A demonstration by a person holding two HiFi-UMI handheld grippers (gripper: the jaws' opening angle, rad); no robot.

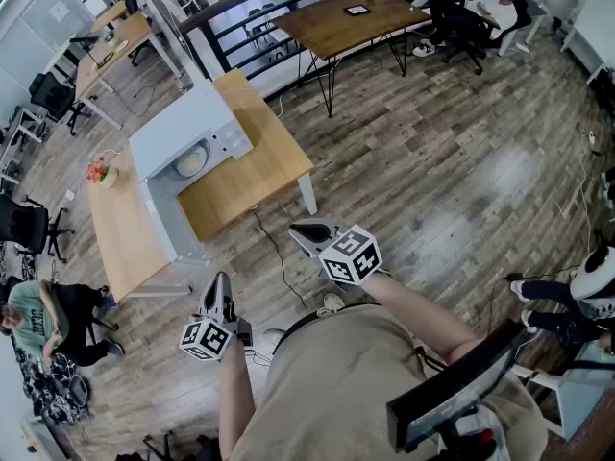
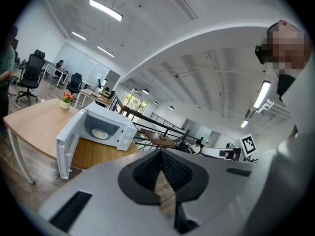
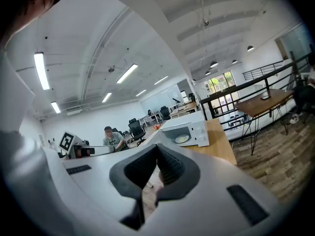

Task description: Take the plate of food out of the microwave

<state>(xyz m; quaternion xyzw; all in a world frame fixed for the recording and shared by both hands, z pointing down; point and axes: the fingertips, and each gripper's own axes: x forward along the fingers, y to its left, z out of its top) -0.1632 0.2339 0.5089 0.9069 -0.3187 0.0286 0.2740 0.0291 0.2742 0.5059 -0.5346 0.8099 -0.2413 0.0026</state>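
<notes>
Markers of black and white squares cover the cube (image 1: 351,255) on your right gripper (image 1: 309,230) and the cube (image 1: 206,339) on your left gripper (image 1: 219,281). The print on the control panel of the white box-shaped microwave (image 1: 192,123) is too small to read.

Both grippers are closed. In each gripper view the dark ribbed pads meet at their tips, and nothing sits between them. You hold both low in front of your body over the grey wood-plank floor (image 1: 432,181). They tilt slightly downward, the right one a little further forward than the left.

The round white plate of pale food (image 1: 190,161) sits inside the microwave's cavity. The white door (image 1: 168,224) hangs wide open toward you. The microwave stands on a light wooden worktop (image 1: 255,171).

All of this lies well ahead of both grippers and to their left, with floor between. Neither gripper touches the worktop, the door or the plate. From the left gripper, the open cavity shows ahead and off to the left of the jaw line. From the right gripper, it shows ahead and just right of the jaw line, with the plate in sight. Beyond the microwave from your grippers, a small pot of red flowers (image 1: 100,171) stands on an adjoining stretch of worktop.
</notes>
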